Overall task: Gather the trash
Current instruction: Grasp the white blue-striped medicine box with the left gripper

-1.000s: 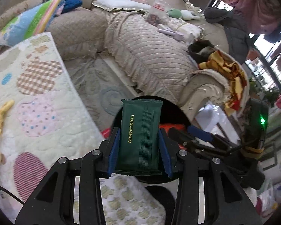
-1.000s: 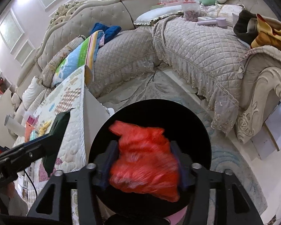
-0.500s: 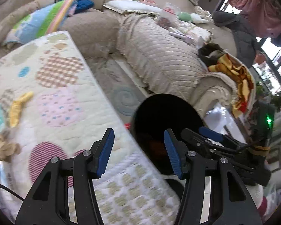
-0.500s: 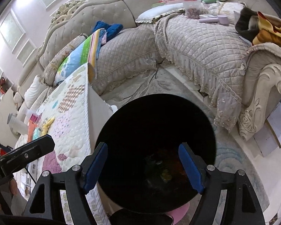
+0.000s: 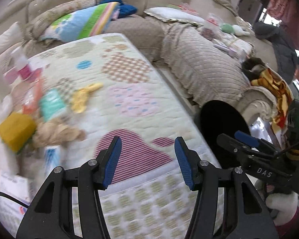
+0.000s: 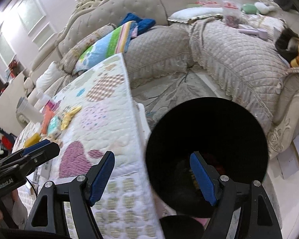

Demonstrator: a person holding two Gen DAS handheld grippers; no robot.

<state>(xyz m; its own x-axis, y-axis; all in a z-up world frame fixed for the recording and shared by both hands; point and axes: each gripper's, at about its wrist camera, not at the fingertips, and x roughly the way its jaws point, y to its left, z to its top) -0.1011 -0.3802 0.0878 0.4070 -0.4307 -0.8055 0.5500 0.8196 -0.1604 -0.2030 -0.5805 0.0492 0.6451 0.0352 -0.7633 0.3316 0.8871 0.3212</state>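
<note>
"DAS" on right gripper [image 5: 247, 139] body; "GenRobot.AI" on left gripper [image 6: 37, 149] body

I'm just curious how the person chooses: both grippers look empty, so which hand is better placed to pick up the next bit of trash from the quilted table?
Probably the left. The left gripper is open over the quilted table, nearer the crumpled paper; the right gripper is open beside the black bin.
</note>
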